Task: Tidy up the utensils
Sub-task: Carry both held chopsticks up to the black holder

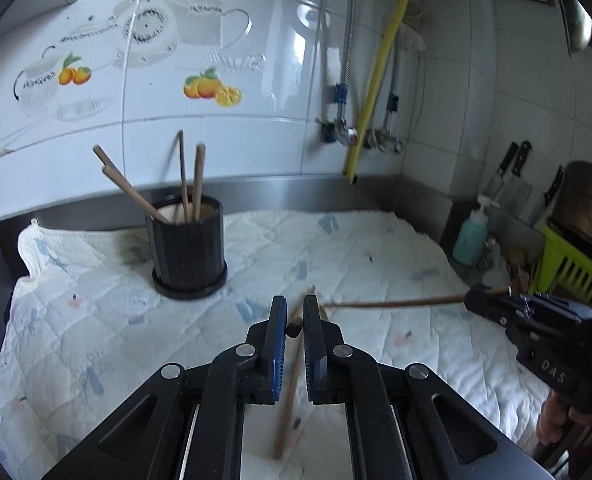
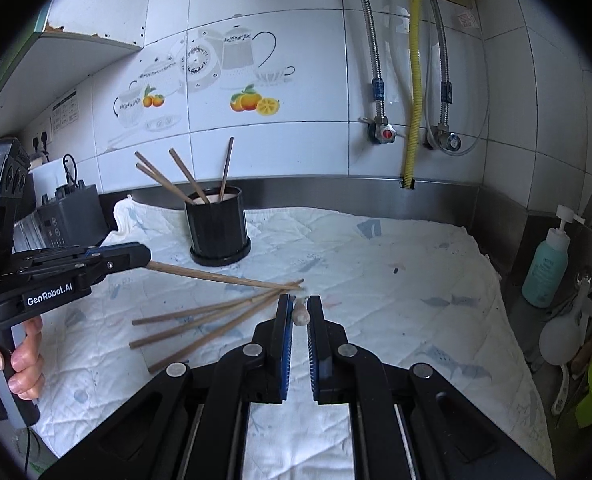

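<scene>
Cloth (image 2: 396, 292) covers the counter. At the far left of the right wrist view, a hand (image 2: 20, 360) wraps the handle of the left gripper (image 2: 146, 258), with a grey appliance (image 2: 72, 212) behind it by the wall. The left gripper's fingers are pressed together on the end of the left chopstick (image 2: 224, 278), which slants right and slightly down, its far tip near the right gripper's fingertips. In its own view, the left gripper (image 1: 295, 308) shows that stick end-on as a dark stub between the blue pads.

Further right stands the holder (image 2: 218, 228), black and upright on the cloth near the wall, with four sticks (image 2: 188, 178) leaning in it. In front of it, three loose chopsticks (image 2: 216, 332) lie on the cloth, fanned apart at their left ends and converging towards the right.

Right of those, the right gripper (image 2: 301, 308) pinches the right chopstick (image 1: 396, 303) by one end. In the left wrist view, that stick juts leftward, about level, from the right gripper (image 1: 474, 296).

At the far right, a soap bottle (image 2: 546, 268) stands off the cloth.
</scene>
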